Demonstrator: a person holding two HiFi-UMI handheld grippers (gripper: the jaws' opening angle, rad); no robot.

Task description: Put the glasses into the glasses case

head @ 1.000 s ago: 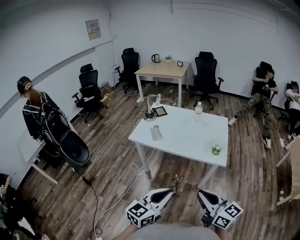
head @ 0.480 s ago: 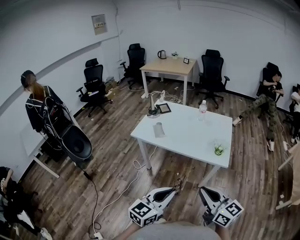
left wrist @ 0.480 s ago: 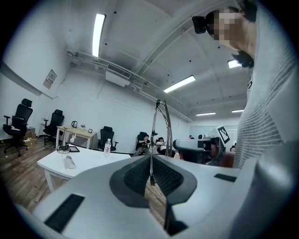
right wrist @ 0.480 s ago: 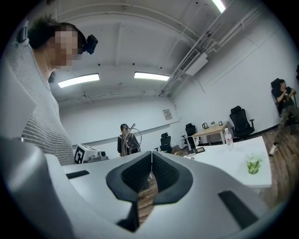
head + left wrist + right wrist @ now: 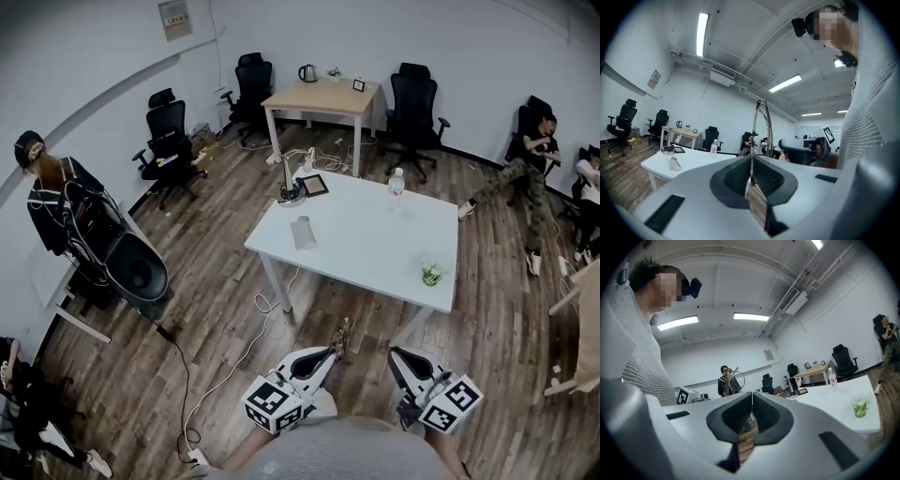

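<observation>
My left gripper [image 5: 330, 355] is shut on thin wire-framed glasses [image 5: 341, 337], which stick up from its closed jaws [image 5: 762, 125]. The right gripper [image 5: 395, 355] is beside it, shut with nothing between its jaws [image 5: 752, 405]. Both are held level above the wooden floor, short of the white table [image 5: 375, 258]. A grey glasses case [image 5: 303, 232] lies on the table's left part and also shows small in the left gripper view, the case [image 5: 674, 163]. In the right gripper view the glasses [image 5: 735, 378] appear off to the left.
On the table stand a water bottle [image 5: 397, 187], a small green plant [image 5: 431, 274], a tablet [image 5: 314, 185] and a desk lamp [image 5: 289, 192]. A cable [image 5: 234, 370] runs over the floor. Office chairs, a wooden desk [image 5: 323, 97] and several people line the room's edges.
Both grippers have moved a little toward the white table, the left still shut on the glasses. The head view has swung, so the table sits slightly more to the left.
</observation>
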